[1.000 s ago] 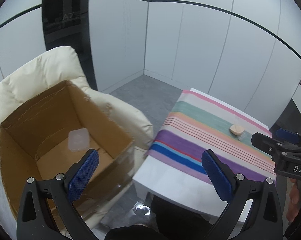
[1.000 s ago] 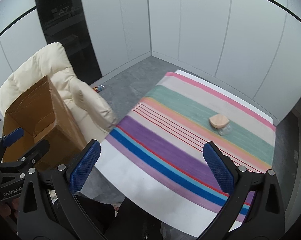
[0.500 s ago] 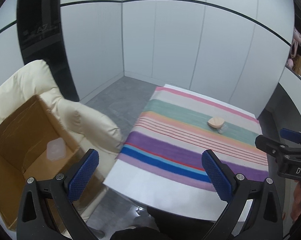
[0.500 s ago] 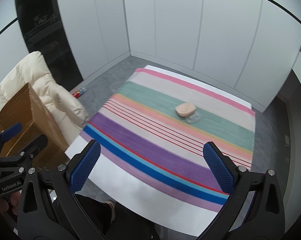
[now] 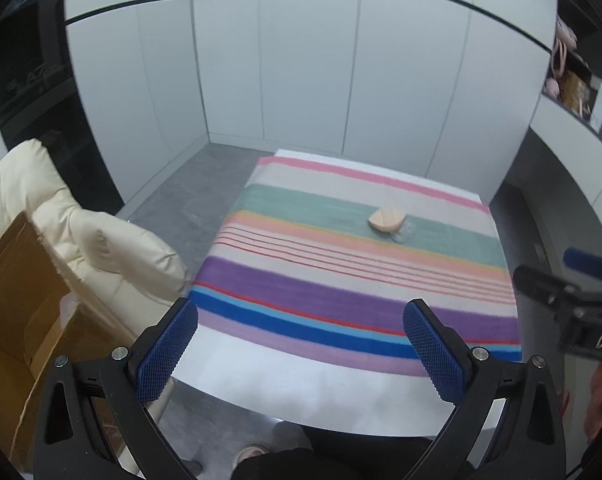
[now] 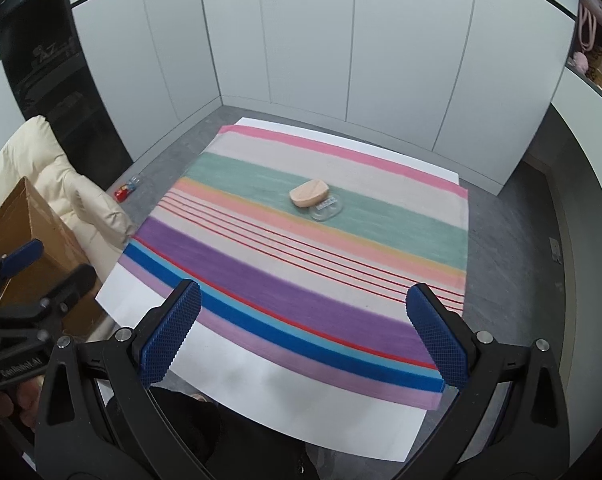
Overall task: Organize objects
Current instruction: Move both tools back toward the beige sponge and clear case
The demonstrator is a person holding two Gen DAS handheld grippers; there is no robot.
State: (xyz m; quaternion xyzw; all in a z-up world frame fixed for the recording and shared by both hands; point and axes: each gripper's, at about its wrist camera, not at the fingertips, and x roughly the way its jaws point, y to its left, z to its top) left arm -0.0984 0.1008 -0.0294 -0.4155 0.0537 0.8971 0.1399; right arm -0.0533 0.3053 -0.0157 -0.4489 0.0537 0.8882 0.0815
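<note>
A peach-coloured sponge lies on the green stripe of the striped cloth, leaning on a clear plastic case. My left gripper is open and empty above the table's near edge. Open and empty too, my right gripper hovers over the near stripes, well short of the sponge. A brown cardboard box sits on the cream armchair at the left.
The white table carries a striped cloth. A small red and clear item lies on the grey floor beside the armchair. White wall panels stand behind, and a shelf with pink items is at the upper right.
Both grippers have swung right, away from the box and toward the table. The box interior with its clear container has slid out of the left wrist view. The sponge now sits near centre.
</note>
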